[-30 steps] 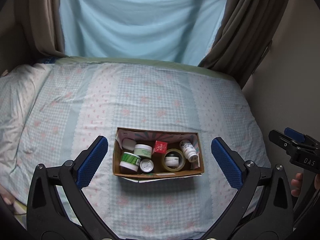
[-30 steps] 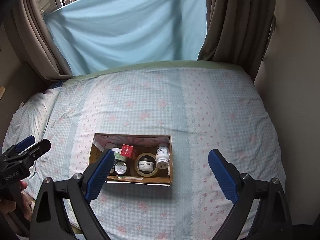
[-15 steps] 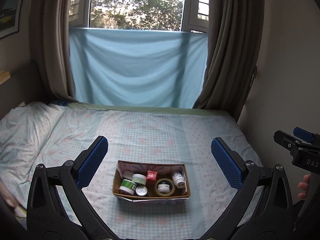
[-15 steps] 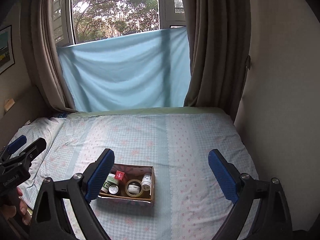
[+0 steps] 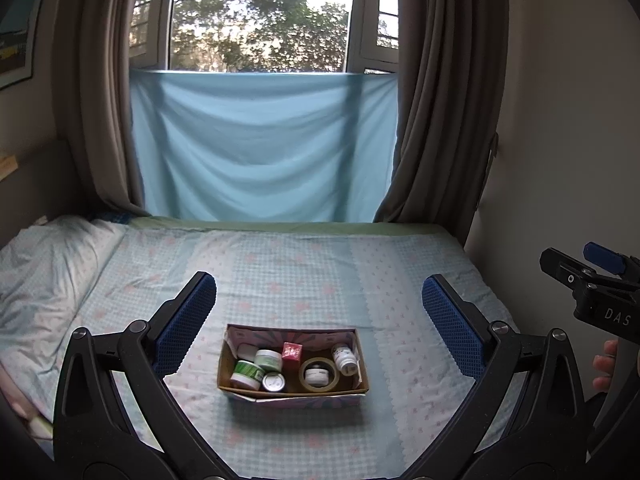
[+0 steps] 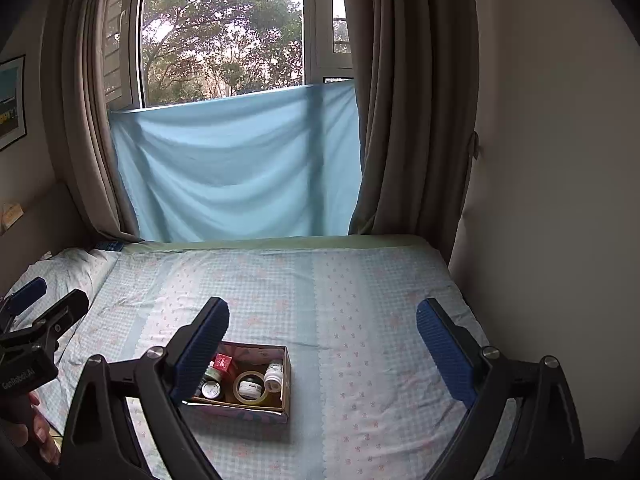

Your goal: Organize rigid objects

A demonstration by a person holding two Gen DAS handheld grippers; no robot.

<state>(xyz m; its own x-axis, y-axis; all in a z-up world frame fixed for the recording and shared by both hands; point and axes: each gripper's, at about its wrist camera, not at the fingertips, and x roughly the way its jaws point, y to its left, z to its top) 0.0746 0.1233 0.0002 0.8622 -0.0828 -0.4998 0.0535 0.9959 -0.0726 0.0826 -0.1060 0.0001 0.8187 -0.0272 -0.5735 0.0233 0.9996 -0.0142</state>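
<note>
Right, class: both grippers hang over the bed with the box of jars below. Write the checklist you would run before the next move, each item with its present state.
1. Left gripper open, nothing between its jaws: ok.
2. Right gripper open, nothing between its jaws: ok.
3. Cardboard box flat on the bed: ok.
4. Tape roll, white bottle, red box and jars inside the box: ok.
5. Loose items left on the bed: none seen, ok.
6. Whether the jar lids are tight: cannot tell.

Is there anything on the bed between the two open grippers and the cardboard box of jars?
Nothing visible. Bare bedsheet lies between the left gripper and the cardboard box, and likewise before the right gripper. Both grippers are open and empty.
</note>
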